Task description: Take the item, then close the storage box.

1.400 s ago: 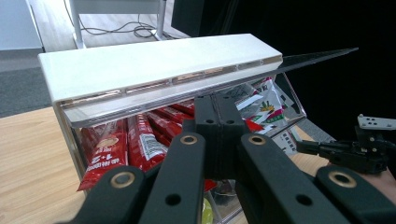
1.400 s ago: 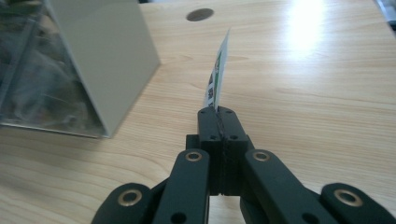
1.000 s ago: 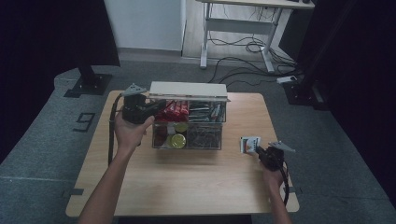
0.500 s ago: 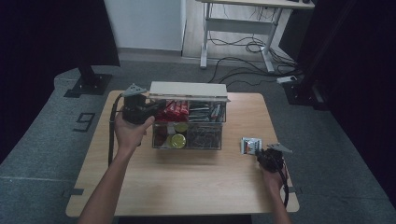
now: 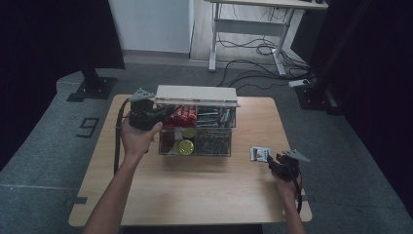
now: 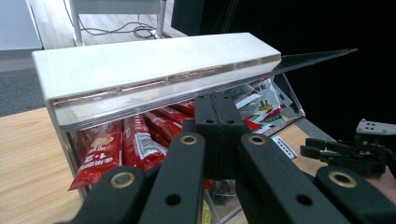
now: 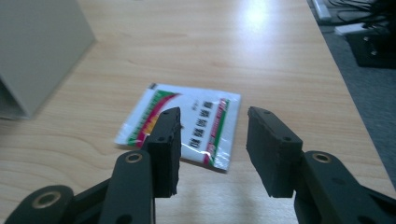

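While the right gripper's (image 7: pixel 212 151) fingers have just been spreading, the white red-green-striped packet (image 7: pixel 184 123) lies flat.

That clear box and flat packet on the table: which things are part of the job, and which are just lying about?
In use:
- clear box, its lid held up by the left tool
- white packet before the open right tool

Lying about:
- cables on the floor
- desk frame

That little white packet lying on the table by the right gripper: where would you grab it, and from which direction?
The packet lies flat on the table, so only its thin edges offer a hold. I would probably come down from above at its near edge, one jaw on each side. The right gripper, whose jaws have just been opening, already stands there with nothing pinched.
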Motion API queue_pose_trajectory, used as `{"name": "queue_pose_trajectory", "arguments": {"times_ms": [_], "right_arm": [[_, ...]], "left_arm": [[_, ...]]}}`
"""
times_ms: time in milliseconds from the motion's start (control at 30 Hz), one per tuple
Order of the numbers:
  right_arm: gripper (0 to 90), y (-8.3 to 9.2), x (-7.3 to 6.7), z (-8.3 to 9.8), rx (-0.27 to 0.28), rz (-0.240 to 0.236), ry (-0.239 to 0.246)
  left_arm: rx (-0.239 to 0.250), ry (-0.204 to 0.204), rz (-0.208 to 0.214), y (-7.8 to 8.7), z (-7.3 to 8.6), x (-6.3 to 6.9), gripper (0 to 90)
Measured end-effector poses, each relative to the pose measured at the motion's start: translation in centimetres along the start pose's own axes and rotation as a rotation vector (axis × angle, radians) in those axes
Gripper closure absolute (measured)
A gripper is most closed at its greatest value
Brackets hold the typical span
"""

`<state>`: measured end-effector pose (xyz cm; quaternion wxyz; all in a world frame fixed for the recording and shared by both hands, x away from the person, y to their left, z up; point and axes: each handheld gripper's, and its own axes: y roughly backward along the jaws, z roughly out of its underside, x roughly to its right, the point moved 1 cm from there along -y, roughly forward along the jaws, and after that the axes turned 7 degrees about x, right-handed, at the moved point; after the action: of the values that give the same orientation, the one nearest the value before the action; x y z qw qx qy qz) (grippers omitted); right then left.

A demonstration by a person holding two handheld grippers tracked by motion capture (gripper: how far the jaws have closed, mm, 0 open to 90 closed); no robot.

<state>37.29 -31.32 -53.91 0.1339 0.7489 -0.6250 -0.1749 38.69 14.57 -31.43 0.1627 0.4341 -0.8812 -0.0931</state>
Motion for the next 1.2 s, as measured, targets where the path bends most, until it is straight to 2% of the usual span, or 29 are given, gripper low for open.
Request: {"name": "queue_pose_trajectory", "arguments": {"times_ms": [200, 400, 733, 1200], "right_arm": [[54.2, 0.7, -0.5, -0.4, 0.029, -0.070, -0.034], [54.3, 0.9, -1.0, -0.5, 0.043, -0.110, -0.048], [55.8, 1.1, -1.5, -0.7, 0.039, -0.125, -0.033], [56.0, 1.1, -1.5, -0.3, 0.033, -0.124, -0.045]], "left_arm": [[0.002, 0.002, 0.002, -0.1, 0.1, 0.1, 90.0], [0.001, -0.002, 0.001, 0.0, 0.2, 0.1, 90.0], [-0.001, -0.003, 0.001, 0.0, 0.4, 0.1, 90.0], [-0.008, 0.004, 0.011, 0.1, 1.6, 0.0, 90.0]]}}
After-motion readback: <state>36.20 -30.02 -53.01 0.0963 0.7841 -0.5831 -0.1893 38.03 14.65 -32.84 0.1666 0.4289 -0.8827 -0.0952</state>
